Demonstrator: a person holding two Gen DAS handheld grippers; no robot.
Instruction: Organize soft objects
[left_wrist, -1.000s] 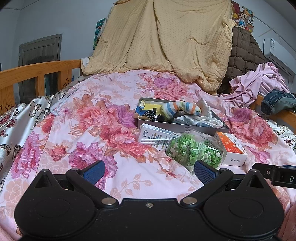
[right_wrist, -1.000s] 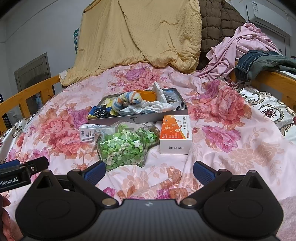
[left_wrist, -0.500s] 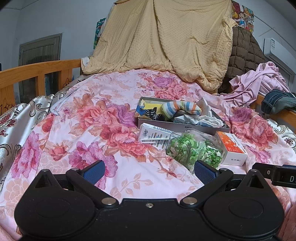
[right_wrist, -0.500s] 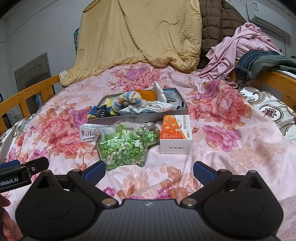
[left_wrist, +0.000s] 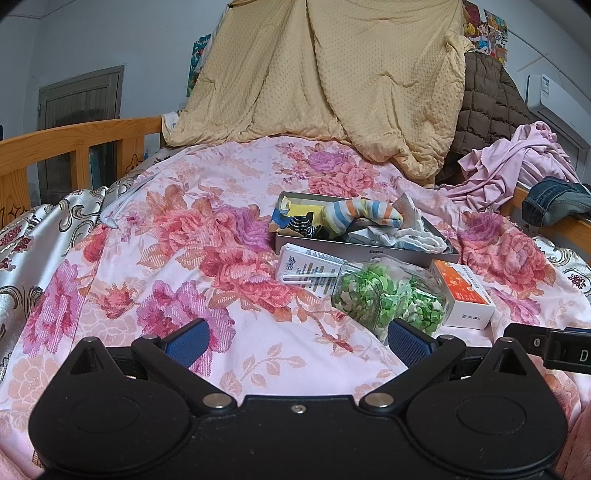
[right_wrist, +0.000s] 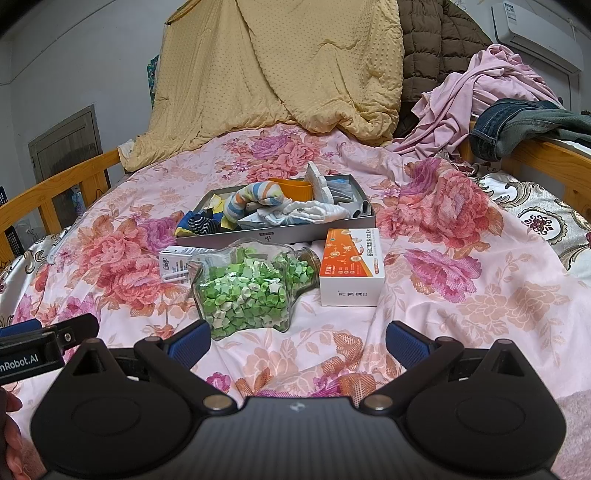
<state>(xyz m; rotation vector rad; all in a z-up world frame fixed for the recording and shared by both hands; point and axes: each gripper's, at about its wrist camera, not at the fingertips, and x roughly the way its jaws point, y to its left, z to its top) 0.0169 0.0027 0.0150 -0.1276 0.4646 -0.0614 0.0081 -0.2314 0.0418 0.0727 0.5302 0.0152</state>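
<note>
Left wrist view is showing the left gripper with its jaws spread wide, gripping nothing and hovering over the floral bedspread. Right wrist view is showing the right gripper gaping equally wide and empty, its blue pad sitting just beside the glass jar of green paper stars. Beyond the jar, socks and cloths are lying heaped in the grey tray, the striped sock resting on top.

Floral bedspread is woven cloth, matt; star jar clear glossy glass (paper stars inside); bed rail varnished wood; tray smooth grey card.
</note>
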